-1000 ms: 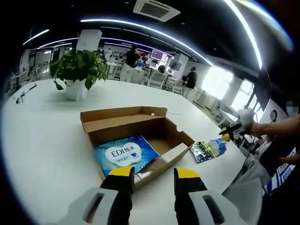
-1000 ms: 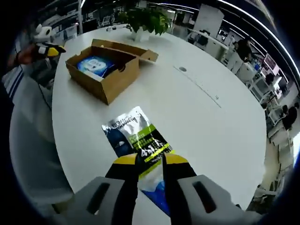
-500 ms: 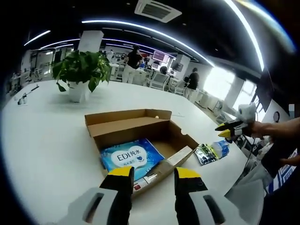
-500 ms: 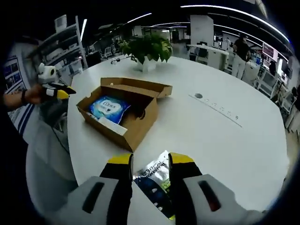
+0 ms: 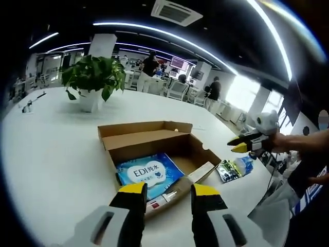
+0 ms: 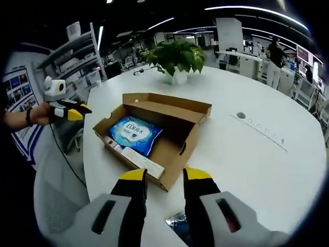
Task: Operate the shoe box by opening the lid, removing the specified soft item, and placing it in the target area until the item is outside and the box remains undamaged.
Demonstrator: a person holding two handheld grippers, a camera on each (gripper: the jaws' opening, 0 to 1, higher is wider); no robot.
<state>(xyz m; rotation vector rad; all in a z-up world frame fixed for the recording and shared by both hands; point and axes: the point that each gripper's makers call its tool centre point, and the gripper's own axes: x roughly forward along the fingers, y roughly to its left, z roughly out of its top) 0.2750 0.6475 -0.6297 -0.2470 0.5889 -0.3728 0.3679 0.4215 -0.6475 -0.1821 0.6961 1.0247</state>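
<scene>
Cardboard shoe box (image 5: 154,149), brown, lid already folded back, on round white table (image 5: 46,149). One blue soft wipes pack (image 5: 149,172) inside, plus one long white carton (image 6: 141,160) along near wall. One dark foil sachet (image 5: 226,170) out on table, 3 o'clock of box in left gripper view. Left gripper (image 5: 167,191) and right gripper (image 6: 162,177) both spread, holding nothing. Judged: placing step done, or wipes pack next; needs gentle descent clear of walls. One potted plant (image 5: 92,77) at 11 o'clock.
</scene>
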